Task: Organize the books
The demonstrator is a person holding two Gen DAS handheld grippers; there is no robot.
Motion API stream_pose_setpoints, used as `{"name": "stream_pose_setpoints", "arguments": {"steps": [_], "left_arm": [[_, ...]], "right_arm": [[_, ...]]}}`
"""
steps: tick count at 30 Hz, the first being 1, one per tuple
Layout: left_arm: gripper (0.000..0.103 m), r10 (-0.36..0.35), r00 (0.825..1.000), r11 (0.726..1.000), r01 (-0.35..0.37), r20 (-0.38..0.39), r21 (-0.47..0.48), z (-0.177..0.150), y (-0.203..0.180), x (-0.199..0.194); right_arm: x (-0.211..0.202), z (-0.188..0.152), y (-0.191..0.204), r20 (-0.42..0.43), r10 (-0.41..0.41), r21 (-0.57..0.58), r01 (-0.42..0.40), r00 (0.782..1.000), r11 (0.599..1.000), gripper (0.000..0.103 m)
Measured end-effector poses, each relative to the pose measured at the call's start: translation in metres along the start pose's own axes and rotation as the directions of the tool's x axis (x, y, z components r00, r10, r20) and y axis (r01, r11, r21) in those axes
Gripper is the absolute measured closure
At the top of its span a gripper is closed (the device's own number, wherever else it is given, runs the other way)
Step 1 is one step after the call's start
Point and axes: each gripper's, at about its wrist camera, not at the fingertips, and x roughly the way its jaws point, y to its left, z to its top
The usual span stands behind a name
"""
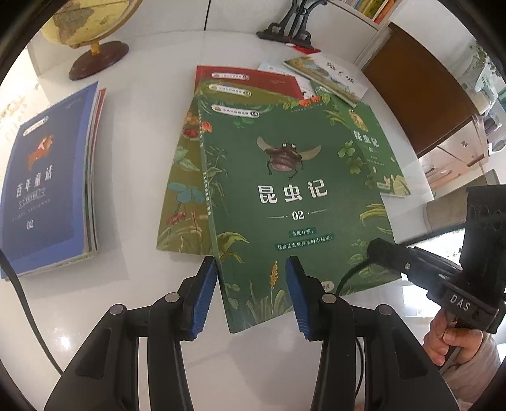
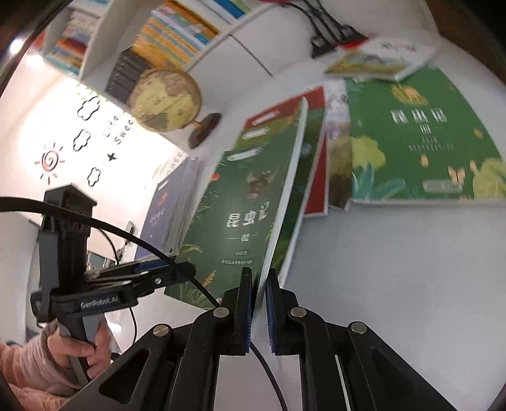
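Note:
A green insect book marked 02 lies on top of a fanned pile of green and red books on the white table. My right gripper is shut on its near edge and lifts that edge, so the book tilts up. The right gripper also shows at the book's right corner in the left wrist view. My left gripper is open, its blue pads on either side of the book's near left corner. A blue book stack lies at the left.
A globe stands at the back left, a black stand at the back. Thin picture books and another green book lie at the right. A bookshelf and a brown cabinet flank the table.

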Motion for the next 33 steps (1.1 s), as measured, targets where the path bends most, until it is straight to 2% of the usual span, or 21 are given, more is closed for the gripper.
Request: {"name": "stream_pose_setpoints", "arguments": {"steps": [9,33], "left_arm": [[0.062,0.004,0.999,1.0,-0.005,0.034,0.015,0.004,-0.003,-0.012],[0.062,-0.019,0.995,1.0,0.018,0.095,0.01,0.016,-0.004,-0.036]], "right_arm": [[-0.014,0.005,0.014,0.035,-0.001,-0.067,0.003,0.999,0.998,0.094],[-0.03,0.018,0.03,0.089,0.014,-0.115,-0.004,0.996,0.993,0.093]]}}
